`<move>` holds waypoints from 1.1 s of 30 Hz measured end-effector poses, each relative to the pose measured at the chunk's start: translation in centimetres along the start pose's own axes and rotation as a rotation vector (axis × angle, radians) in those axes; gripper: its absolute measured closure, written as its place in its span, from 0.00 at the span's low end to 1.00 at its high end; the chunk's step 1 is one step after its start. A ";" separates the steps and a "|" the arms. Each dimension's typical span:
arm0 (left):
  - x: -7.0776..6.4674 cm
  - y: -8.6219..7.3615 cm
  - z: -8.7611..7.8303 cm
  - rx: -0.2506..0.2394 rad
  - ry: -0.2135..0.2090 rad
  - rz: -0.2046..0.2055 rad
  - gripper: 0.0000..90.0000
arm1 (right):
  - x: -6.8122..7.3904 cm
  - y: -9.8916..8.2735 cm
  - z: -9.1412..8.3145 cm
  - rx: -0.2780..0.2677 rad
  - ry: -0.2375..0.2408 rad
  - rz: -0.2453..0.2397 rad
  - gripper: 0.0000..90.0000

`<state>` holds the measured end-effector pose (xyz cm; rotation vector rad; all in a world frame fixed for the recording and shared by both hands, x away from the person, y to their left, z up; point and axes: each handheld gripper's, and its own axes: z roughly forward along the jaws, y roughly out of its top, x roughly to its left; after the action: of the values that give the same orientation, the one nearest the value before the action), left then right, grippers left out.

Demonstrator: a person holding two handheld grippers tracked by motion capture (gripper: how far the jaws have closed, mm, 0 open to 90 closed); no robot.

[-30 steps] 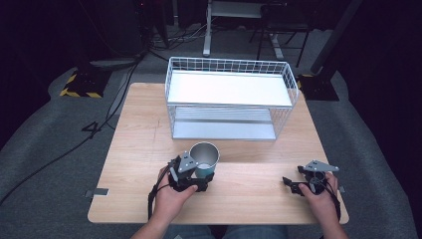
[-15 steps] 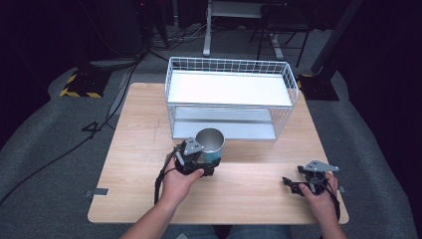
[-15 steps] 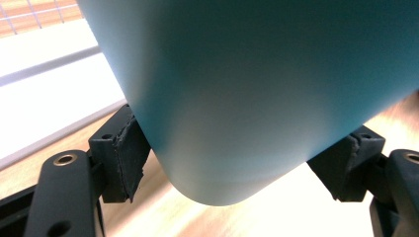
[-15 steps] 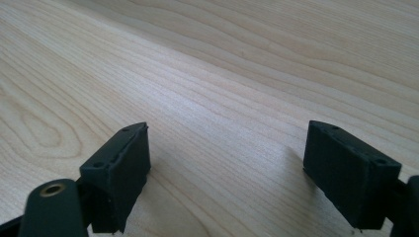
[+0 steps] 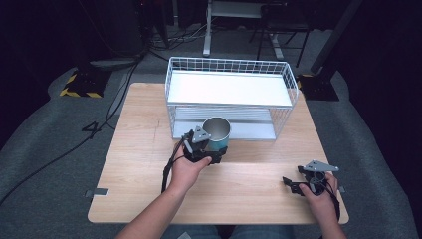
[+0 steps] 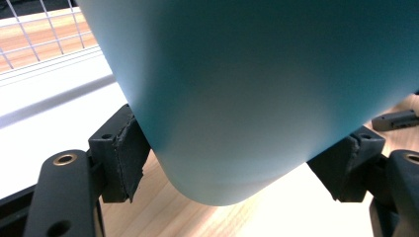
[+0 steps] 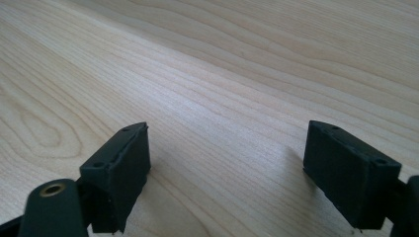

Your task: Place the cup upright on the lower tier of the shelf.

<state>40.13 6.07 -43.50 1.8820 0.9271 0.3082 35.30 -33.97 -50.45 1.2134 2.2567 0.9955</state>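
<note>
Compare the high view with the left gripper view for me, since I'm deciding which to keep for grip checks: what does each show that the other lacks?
The high view alone gives the layout: the white wire rack, the cup's open metal mouth just in front of it, and the right gripper resting apart near the table's right edge. The left gripper view alone gives the contact: both black pads pressed against the cup's teal wall near its base. Both share the cup held in the left gripper, the rack and the wooden table.
</note>
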 end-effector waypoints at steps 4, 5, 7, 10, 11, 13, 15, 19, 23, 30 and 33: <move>0.3 0.4 1.0 -0.014 0.005 -0.032 0.27 | 0.0 0.0 0.0 0.000 0.000 0.000 0.21; 0.5 0.6 1.5 -0.019 0.024 -0.036 0.27 | 0.0 0.0 0.0 0.000 0.000 0.000 0.21; 0.7 0.7 1.8 -0.019 0.032 -0.035 0.27 | 0.0 0.0 0.0 0.000 0.000 0.000 0.21; 1.2 0.7 2.6 -0.015 0.061 -0.039 0.27 | 0.0 0.0 0.0 0.000 0.000 0.000 0.21; 1.6 0.8 3.2 -0.007 0.075 -0.049 0.27 | 0.0 0.0 0.0 0.000 0.000 0.000 0.21; 1.8 0.9 3.5 -0.003 0.087 -0.051 0.27 | 0.0 0.0 0.0 0.000 0.000 0.000 0.20; 2.5 1.2 4.3 0.002 0.124 -0.040 0.27 | 0.0 0.0 0.0 0.000 0.000 0.000 0.20; 2.9 1.6 5.0 -0.001 0.146 -0.041 0.27 | 0.0 0.0 0.0 0.000 0.000 0.000 0.21; 3.5 2.0 5.9 0.005 0.159 -0.041 0.27 | 0.0 0.0 0.0 0.000 0.000 0.000 0.21; 4.3 2.4 7.3 -0.011 0.191 -0.050 0.27 | 0.0 0.0 0.0 0.000 0.001 0.000 0.21; 4.5 2.4 8.1 -0.009 0.202 -0.055 0.27 | 0.0 0.0 0.0 0.000 0.001 0.000 0.21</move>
<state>48.91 3.41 -46.23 1.8371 1.1089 0.4745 35.30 -33.98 -50.45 1.2133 2.2574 0.9962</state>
